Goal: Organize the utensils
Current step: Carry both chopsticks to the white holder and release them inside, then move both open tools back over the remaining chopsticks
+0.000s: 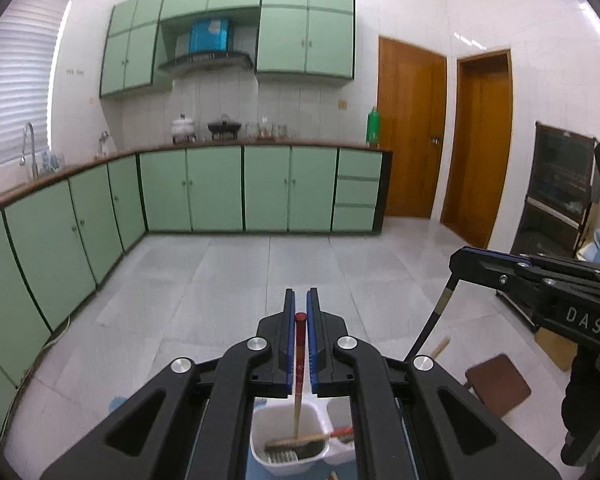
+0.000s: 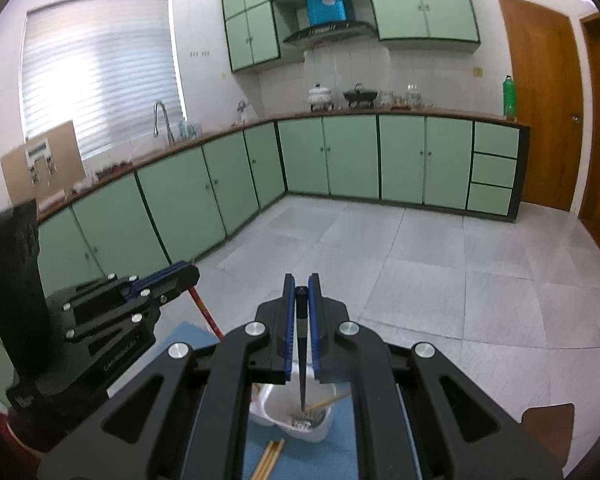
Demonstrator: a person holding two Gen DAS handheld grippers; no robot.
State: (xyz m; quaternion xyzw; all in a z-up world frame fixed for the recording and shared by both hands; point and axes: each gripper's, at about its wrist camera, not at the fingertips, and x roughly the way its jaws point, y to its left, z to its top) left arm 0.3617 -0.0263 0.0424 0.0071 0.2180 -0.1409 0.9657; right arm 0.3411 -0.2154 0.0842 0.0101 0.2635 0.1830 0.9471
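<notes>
In the left wrist view my left gripper (image 1: 301, 296) is shut on a red-topped stick with a wooden shaft (image 1: 300, 344). The stick hangs down into the left compartment of a white utensil holder (image 1: 260, 446). To the right, my right gripper (image 1: 460, 258) is shut on a thin black utensil (image 1: 432, 320) that slants down. In the right wrist view the right gripper (image 2: 301, 280) pinches that black utensil (image 2: 302, 360), its tip over the holder (image 2: 324, 430). The left gripper (image 2: 192, 272) shows at left with the red stick (image 2: 206, 312).
The holder stands on a blue mat (image 2: 340, 440), with loose wooden chopsticks (image 2: 270, 458) in front of it. A brown stool seat (image 1: 498, 384) is on the right. Beyond lie grey floor tiles (image 1: 240, 280), green cabinets (image 1: 216, 188) and wooden doors (image 1: 412, 128).
</notes>
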